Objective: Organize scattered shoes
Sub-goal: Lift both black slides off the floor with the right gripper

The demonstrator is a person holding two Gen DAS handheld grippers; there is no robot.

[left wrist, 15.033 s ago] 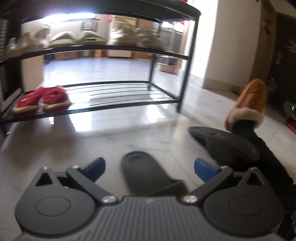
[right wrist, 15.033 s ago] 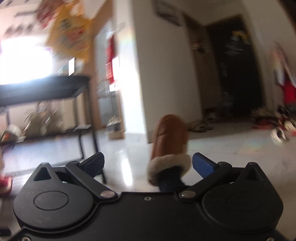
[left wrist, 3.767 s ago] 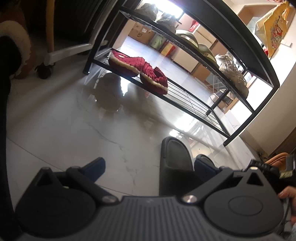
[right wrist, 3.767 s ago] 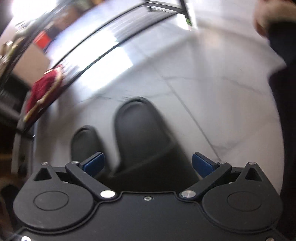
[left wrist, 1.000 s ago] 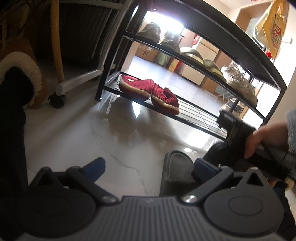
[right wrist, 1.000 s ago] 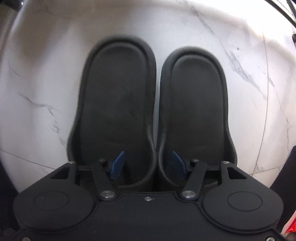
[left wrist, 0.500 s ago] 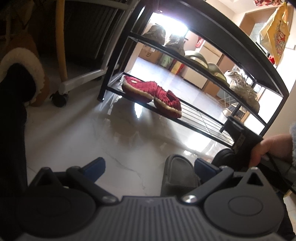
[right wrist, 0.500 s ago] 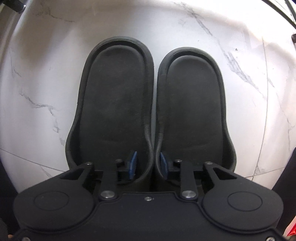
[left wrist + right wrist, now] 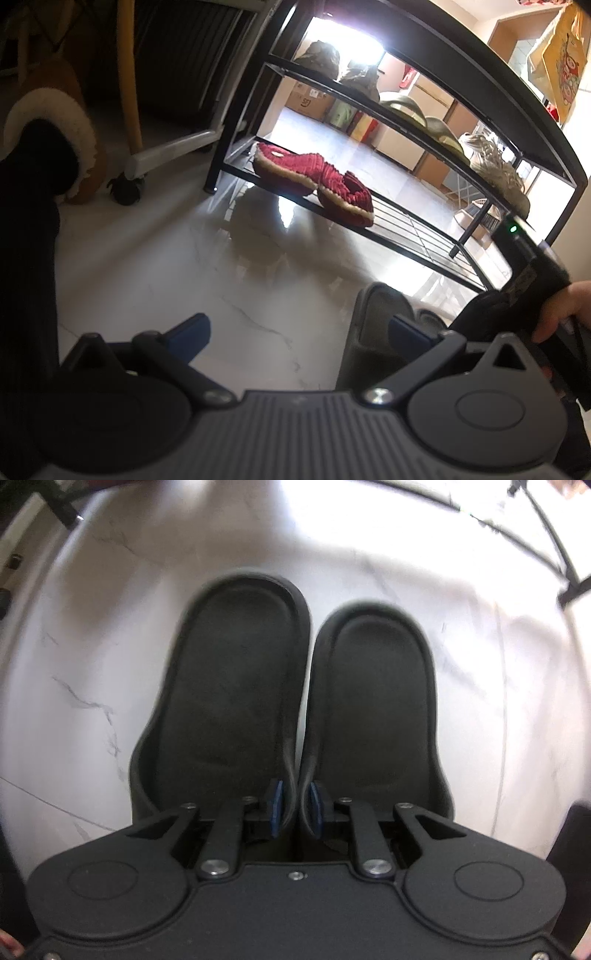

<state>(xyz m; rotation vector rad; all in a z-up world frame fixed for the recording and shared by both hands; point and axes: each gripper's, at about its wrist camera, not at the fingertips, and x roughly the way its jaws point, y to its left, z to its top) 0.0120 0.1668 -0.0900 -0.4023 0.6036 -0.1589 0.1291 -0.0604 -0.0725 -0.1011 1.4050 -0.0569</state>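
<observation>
Two black slippers lie side by side in the right wrist view, the left slipper (image 9: 229, 686) and the right slipper (image 9: 373, 698). My right gripper (image 9: 297, 805) points almost straight down and is shut on their two touching inner walls, pinching the pair together above the white marble floor (image 9: 92, 635). In the left wrist view the nearer black slipper (image 9: 373, 325) shows just past my left gripper's right finger. My left gripper (image 9: 297, 330) is open over bare floor with nothing between its fingers.
A black metal shoe rack (image 9: 406, 221) stands ahead, with a pair of red slippers (image 9: 314, 181) on its bottom shelf and several shoes on the shelf above. A person's leg in a fur-lined brown slipper (image 9: 48, 122) is at the left. A hand (image 9: 561, 310) is at the right.
My right gripper's jaws closed onto the inner walls of the two black slippers and the gripper rose, with the pair tilting up. My left gripper stayed put and open.
</observation>
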